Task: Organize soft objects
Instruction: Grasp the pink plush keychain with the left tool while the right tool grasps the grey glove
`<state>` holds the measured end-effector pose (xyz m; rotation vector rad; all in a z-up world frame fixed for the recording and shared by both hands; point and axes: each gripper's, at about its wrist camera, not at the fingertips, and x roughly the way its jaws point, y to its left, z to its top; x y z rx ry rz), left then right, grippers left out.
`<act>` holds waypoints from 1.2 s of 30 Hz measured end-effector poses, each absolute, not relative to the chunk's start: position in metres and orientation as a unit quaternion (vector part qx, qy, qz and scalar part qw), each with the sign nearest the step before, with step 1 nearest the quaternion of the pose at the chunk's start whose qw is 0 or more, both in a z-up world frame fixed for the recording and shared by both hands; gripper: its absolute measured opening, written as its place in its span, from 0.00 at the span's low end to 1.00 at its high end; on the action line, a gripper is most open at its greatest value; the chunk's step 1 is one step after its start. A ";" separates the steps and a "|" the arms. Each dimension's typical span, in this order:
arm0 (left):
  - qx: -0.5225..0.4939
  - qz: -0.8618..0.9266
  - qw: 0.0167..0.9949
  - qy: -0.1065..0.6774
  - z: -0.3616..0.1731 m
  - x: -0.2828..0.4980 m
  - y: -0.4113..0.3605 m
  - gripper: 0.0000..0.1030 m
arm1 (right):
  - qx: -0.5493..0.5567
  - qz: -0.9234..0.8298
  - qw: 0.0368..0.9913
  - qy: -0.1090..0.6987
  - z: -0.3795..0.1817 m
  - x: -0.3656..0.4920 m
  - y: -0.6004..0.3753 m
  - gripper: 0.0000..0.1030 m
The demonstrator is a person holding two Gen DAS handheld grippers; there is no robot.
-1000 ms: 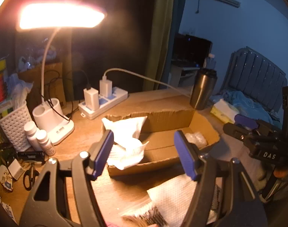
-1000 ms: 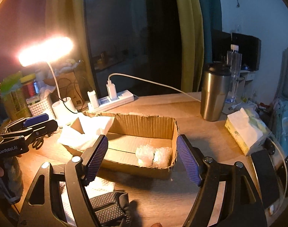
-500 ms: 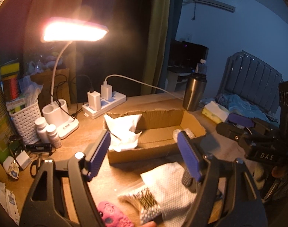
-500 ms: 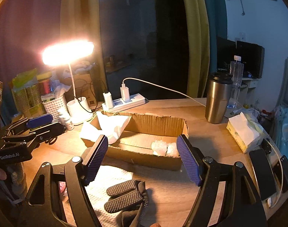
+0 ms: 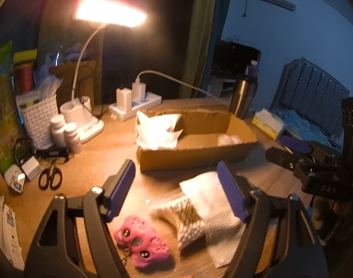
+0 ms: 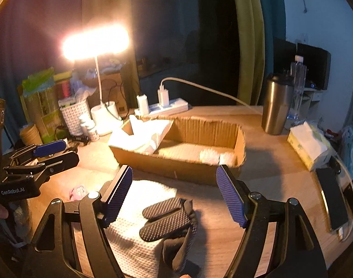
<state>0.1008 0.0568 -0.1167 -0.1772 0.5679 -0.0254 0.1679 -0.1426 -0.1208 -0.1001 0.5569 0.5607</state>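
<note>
A shallow cardboard box (image 5: pixel 195 155) sits mid-desk, at twelve o'clock from both grippers. Crumpled white tissue (image 5: pixel 156 128) fills its left end and spills over the rim; a small clump of clear bubble wrap (image 5: pixel 228 139) lies in its right end, against the wall.

In front of the box, at six o'clock from it, a white paper towel (image 6: pixel 139 236) is spread flat on the wooden desk (image 6: pixel 269 162). A dark glove (image 6: pixel 170 220) with a dotted grip palm lies on the towel's right edge, fingers pointing toward nine o'clock. In the left wrist view a clear bag of cotton swabs (image 5: pixel 184 217) rests on the towel's left side, and a pink toy (image 5: pixel 141 243) with two dark eyes lies just beside it at about eight o'clock.

The left gripper (image 5: pixel 176 190) hangs above the swabs and towel with its jaws wide and nothing between the blue pads. The right gripper (image 6: pixel 174 193) hangs above the glove, jaws equally wide, touching nothing.

Further out, a lit desk lamp (image 5: pixel 109 11) stands at ten o'clock from the box, with two white bottles (image 5: pixel 65 132), a white basket (image 5: pixel 38 115) and scissors (image 5: pixel 50 176) around it. A power strip (image 5: pixel 135 106) lies behind the box. A steel tumbler (image 6: pixel 277 106) stands at two o'clock, a tissue pack (image 6: pixel 308 146) at three o'clock, and a phone (image 6: pixel 334 199) near the desk's right edge.
</note>
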 end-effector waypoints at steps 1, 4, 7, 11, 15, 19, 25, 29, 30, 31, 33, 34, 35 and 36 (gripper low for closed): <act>-0.089 -0.010 0.955 0.283 -0.120 0.099 0.058 0.73 | -0.050 0.274 0.920 0.276 -0.125 0.167 -0.141 0.76; -0.092 -0.004 0.951 0.294 -0.130 0.095 0.063 0.73 | -0.049 0.278 0.916 0.284 -0.131 0.165 -0.139 0.76; -0.096 0.005 0.947 0.307 -0.141 0.091 0.068 0.73 | -0.052 0.283 0.913 0.289 -0.136 0.164 -0.136 0.76; -0.103 0.020 0.939 0.327 -0.156 0.088 0.074 0.73 | -0.052 0.284 0.910 0.297 -0.142 0.167 -0.136 0.76; -0.102 0.033 0.932 0.346 -0.170 0.087 0.078 0.73 | -0.050 0.284 0.906 0.309 -0.153 0.170 -0.136 0.76; -0.104 0.041 0.924 0.365 -0.183 0.087 0.079 0.73 | -0.050 0.280 0.903 0.323 -0.165 0.175 -0.138 0.76; -0.108 0.057 0.911 0.394 -0.199 0.092 0.081 0.73 | -0.051 0.274 0.899 0.337 -0.175 0.181 -0.140 0.76; -0.107 0.062 0.907 0.403 -0.205 0.095 0.083 0.73 | -0.050 0.272 0.896 0.347 -0.181 0.184 -0.142 0.76; -0.107 0.063 0.905 0.408 -0.207 0.096 0.083 0.73 | -0.052 0.270 0.895 0.351 -0.184 0.185 -0.141 0.76; -0.108 0.065 0.902 0.413 -0.210 0.096 0.084 0.73 | -0.051 0.269 0.894 0.354 -0.185 0.186 -0.142 0.75; -0.111 0.066 0.901 0.415 -0.211 0.097 0.085 0.73 | -0.047 0.268 0.891 0.362 -0.188 0.189 -0.143 0.75; -0.111 0.067 0.901 0.415 -0.211 0.096 0.085 0.73 | -0.046 0.266 0.890 0.367 -0.190 0.190 -0.143 0.75; -0.110 0.067 0.900 0.416 -0.211 0.097 0.085 0.73 | -0.045 0.264 0.889 0.372 -0.192 0.191 -0.143 0.73; -0.109 0.067 0.900 0.417 -0.211 0.097 0.084 0.73 | -0.043 0.263 0.887 0.378 -0.195 0.193 -0.144 0.71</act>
